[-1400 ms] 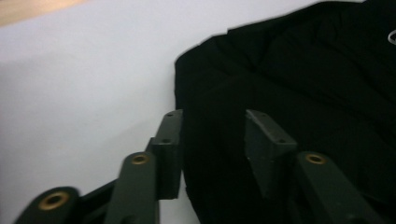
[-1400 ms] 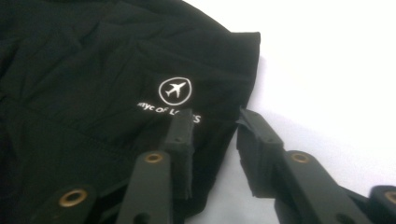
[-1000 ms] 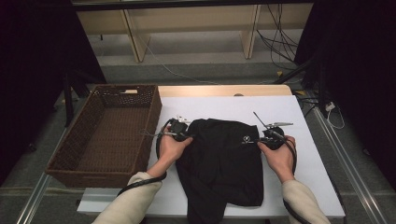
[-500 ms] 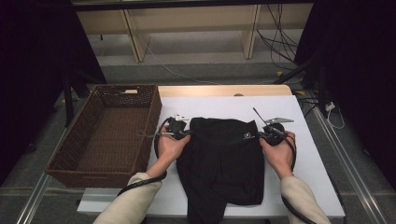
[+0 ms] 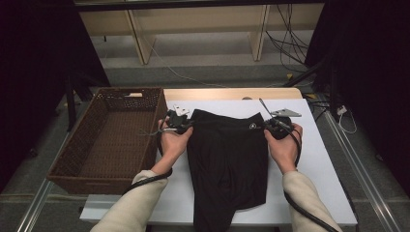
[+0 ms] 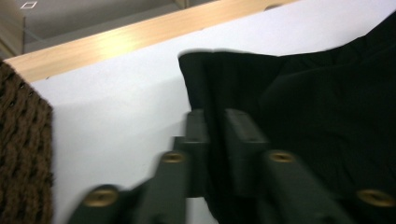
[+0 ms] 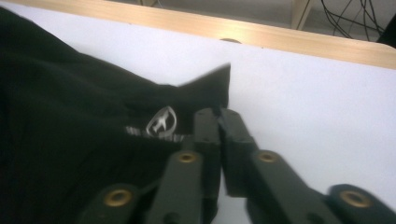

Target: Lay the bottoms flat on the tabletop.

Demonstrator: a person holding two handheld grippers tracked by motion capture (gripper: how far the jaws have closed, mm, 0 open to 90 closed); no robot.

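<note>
Black shorts (image 5: pixel 227 159), small white logo (image 5: pixel 252 126)

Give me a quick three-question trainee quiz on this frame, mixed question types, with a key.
1. True or false: the black shorts lie inside the wicker basket.
2. Multiple choice: where do the left gripper and the right gripper hold the garment? A) at the leg hems, B) at the two far corners of the waistband, C) both at the middle.
3. Short answer: what marks the cloth near the right gripper?

Key
1. False: they lie on the white table, with the basket beside it on the person's left.
2. B: each gripper's jaws pinch one corner.
3. A small white logo.
</note>
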